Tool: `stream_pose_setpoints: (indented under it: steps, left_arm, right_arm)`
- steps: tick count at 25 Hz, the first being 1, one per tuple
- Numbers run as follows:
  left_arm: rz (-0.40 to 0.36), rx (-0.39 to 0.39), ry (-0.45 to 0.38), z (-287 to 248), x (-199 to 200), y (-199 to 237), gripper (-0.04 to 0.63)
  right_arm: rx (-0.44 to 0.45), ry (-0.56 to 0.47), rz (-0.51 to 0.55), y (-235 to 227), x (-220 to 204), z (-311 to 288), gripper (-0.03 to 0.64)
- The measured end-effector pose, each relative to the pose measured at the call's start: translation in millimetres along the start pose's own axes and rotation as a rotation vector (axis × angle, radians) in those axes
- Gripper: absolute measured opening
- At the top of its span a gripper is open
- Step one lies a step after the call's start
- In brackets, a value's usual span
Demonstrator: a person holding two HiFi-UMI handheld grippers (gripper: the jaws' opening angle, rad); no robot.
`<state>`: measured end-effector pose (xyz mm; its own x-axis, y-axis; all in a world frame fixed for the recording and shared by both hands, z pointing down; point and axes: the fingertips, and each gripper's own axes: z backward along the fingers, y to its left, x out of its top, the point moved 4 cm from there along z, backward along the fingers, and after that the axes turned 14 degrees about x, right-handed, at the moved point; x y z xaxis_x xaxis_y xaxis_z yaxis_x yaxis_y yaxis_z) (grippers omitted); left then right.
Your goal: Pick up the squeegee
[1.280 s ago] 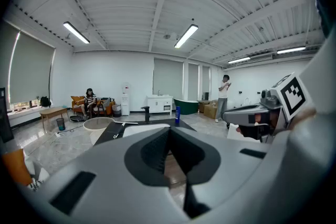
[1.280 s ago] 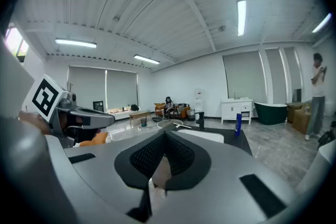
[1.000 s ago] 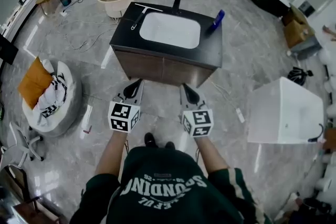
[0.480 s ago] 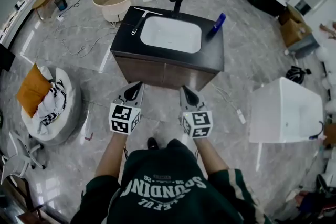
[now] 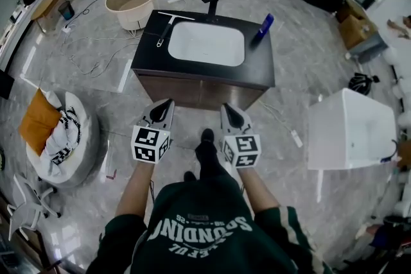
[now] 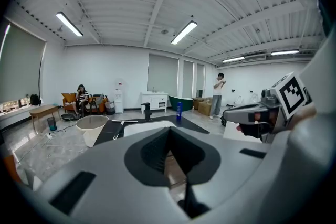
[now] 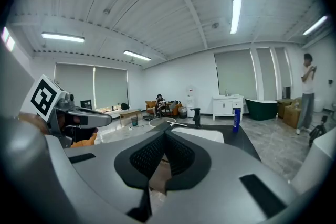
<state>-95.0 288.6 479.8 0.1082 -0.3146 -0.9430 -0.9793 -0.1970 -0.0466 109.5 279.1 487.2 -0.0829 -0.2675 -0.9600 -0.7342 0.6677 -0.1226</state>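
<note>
Upper centre of head view: squeegee (image 5: 167,27) lay on black desk (image 5: 260,62), left of basin (image 5: 207,43). Left gripper (image 5: 168,102) and right gripper (image 5: 226,107) hung below it, well apart, both jaws together, empty.

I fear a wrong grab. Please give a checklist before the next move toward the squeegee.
1. Squeegee lies free on the countertop, left of the basin: ok.
2. Left gripper empty: ok.
3. Left gripper's jaws open for grasping: not ok, shut.
4. Right gripper empty, shut: ok.
5. Squeegee within reach: probably not ok, both grippers are short of the vanity.
6. Blue bottle clear of the squeegee: ok.
</note>
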Motion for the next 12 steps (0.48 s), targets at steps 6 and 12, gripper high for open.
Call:
stream_pose_setpoints:
  steps: [6, 12]
  left_arm:
    - [-0.004, -0.011, 0.011, -39.8, 5.2, 14.6, 0.002]
    - [0.000, -0.003, 0.026, -91.7, 15.6, 33.9, 0.002]
  right_arm:
    - [-0.018, 0.011, -0.021, -25.3, -2.7, -29.5, 0.002]
    - [-0.010, 0.019, -0.031, -61.0, 8.0, -80.1, 0.002]
